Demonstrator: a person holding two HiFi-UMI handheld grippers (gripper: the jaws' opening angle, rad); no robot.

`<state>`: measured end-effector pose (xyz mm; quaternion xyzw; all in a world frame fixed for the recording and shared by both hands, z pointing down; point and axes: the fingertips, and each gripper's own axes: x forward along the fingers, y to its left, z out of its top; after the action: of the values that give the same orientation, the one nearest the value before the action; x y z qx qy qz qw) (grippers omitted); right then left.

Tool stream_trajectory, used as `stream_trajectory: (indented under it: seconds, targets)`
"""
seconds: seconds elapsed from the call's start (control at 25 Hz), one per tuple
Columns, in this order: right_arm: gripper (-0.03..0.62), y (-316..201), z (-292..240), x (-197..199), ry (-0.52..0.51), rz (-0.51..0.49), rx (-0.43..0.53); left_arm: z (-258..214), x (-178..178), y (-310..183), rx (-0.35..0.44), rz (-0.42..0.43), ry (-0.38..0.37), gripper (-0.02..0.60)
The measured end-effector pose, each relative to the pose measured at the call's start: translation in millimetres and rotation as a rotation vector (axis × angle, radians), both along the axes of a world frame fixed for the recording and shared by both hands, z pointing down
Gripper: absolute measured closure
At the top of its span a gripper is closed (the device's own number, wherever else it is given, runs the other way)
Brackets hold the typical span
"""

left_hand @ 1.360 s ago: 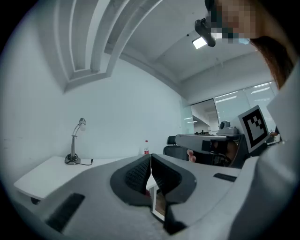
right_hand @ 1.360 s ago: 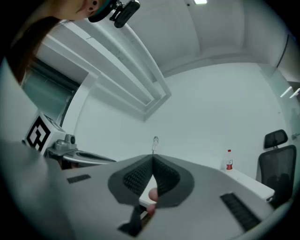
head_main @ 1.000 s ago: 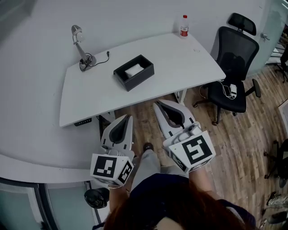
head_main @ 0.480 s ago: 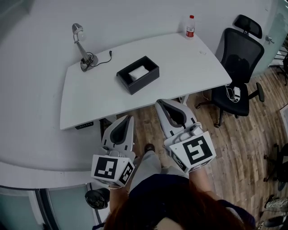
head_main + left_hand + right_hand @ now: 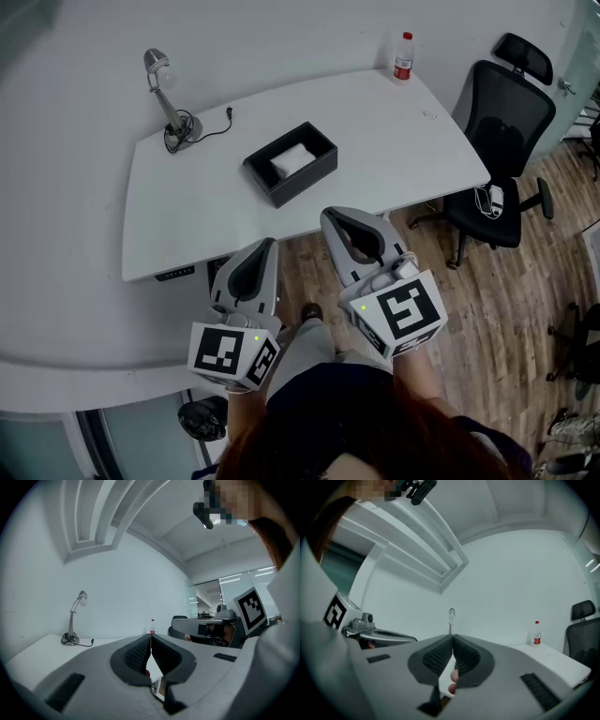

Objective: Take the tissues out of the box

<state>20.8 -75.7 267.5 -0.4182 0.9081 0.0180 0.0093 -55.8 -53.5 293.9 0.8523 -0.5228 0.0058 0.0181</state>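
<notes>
A black open tissue box [image 5: 292,163] with white tissues [image 5: 292,159] inside sits on the white desk [image 5: 206,202], near its middle. Both grippers hang in front of the desk's near edge, above the floor and apart from the box. My left gripper [image 5: 264,246] is shut with nothing in it; in the left gripper view its tips [image 5: 150,636] meet. My right gripper [image 5: 330,217] is shut too, empty, and its tips [image 5: 453,636] touch in the right gripper view. The box is hidden behind the jaws in both gripper views.
A desk lamp [image 5: 165,98] with a cable stands at the desk's far left. A water bottle [image 5: 403,57] stands at the far right corner. A black office chair [image 5: 501,150] is to the right of the desk. Wooden floor [image 5: 506,309] lies below.
The head view has shifted a little, so the desk and box sit slightly nearer and further right. Both grippers stay shut and have edged toward the desk's edge.
</notes>
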Motion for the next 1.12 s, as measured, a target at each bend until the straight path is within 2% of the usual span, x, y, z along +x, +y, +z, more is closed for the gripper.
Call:
stream_trajectory:
  seconds: [1.12]
  targets:
    - [0.556,-97,21,-42,0.127,0.001,-0.054,15,-37,-99,-0.039,0.011,0.044,0.560]
